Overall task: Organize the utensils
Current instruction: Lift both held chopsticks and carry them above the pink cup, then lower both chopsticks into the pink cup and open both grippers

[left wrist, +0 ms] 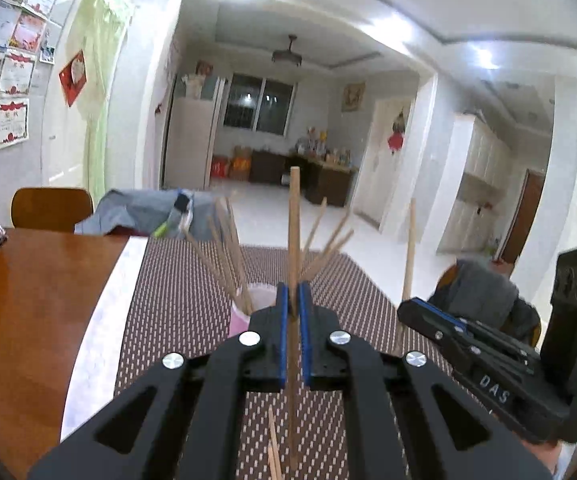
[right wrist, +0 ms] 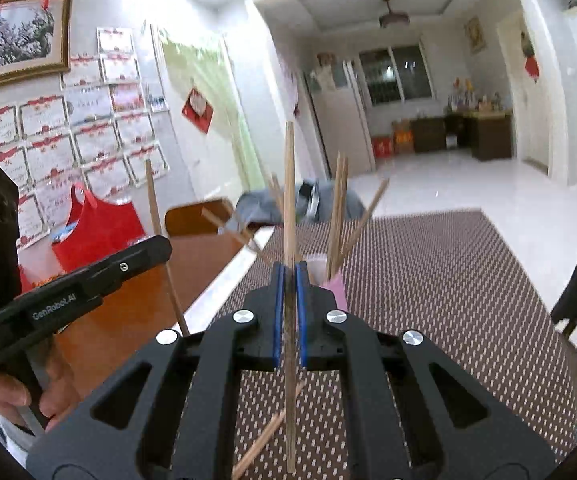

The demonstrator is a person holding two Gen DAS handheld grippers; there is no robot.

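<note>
The glossy brown wooden desk (left wrist: 28, 300) carries a brown woven mat with white flecks (left wrist: 176, 304); on it stands a pink plastic cup (left wrist: 244, 316) bristling with chopsticks. Left tongs (left wrist: 294, 300) (blue-padded) pinch one upright wooden chopstick (left wrist: 294, 220) near the cup; right tongs (right wrist: 289, 280) clamp another upright wooden stick (right wrist: 289, 184), just left of it

Ahead of my claws, the cup (left wrist: 248, 312) stands on the mat (left wrist: 168, 300), sticks (left wrist: 228, 248) in it.
</note>
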